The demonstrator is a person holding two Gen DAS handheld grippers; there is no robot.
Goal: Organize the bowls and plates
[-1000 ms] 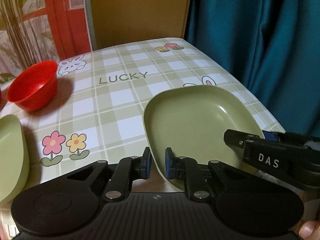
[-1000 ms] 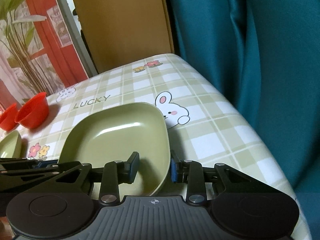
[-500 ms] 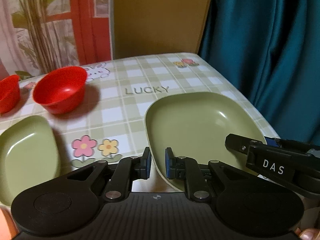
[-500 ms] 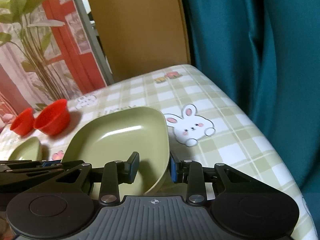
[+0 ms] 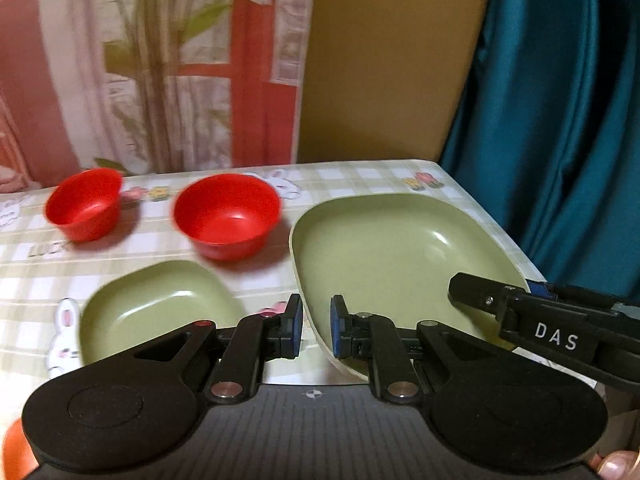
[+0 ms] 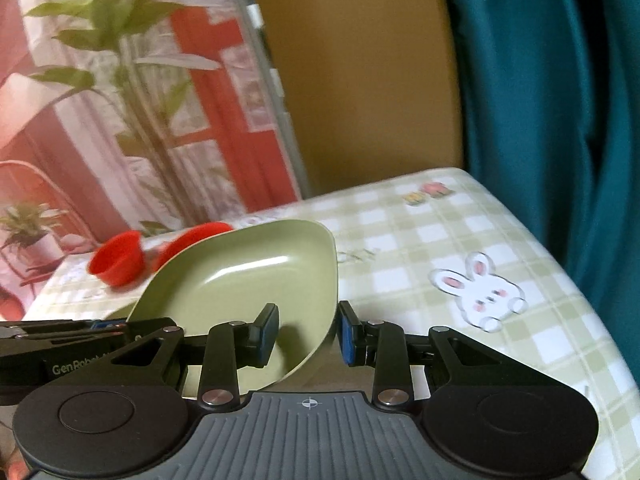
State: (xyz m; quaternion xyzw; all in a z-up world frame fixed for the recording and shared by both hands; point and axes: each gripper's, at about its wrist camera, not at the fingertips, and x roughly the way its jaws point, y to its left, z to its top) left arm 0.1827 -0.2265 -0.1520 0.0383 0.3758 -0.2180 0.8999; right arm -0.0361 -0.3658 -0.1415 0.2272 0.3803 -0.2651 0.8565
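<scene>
You have the big green plate (image 5: 400,256) pinched from both sides. Your left gripper (image 5: 315,330) grasps its near-left rim, with the jaws clenched on the thin edge. Your right gripper (image 6: 307,330) grasps the opposite rim, one pad inside the dish and the other against its outer wall. In the left wrist view, the right gripper reaches in from the lower right over the plate's far edge. In the right wrist view, the plate (image 6: 256,276) is tilted, its far corner raised. It appears lifted clear of the bench (image 6: 460,240), which wears a green checked cloth with rabbits and flowers.

Taking the big plate as your landmark, a smaller green plate (image 5: 160,308) lies on the bench to its left, close by but not touching. Beyond that one, a red bowl (image 5: 226,216) stands just past the big plate's far-left corner. A second, smaller red bowl (image 5: 84,210) stands farther left, apart from the first. Behind the plate, past the bench's far edge, stands a brown board (image 5: 392,60), with a teal curtain (image 5: 560,120) to the right.
</scene>
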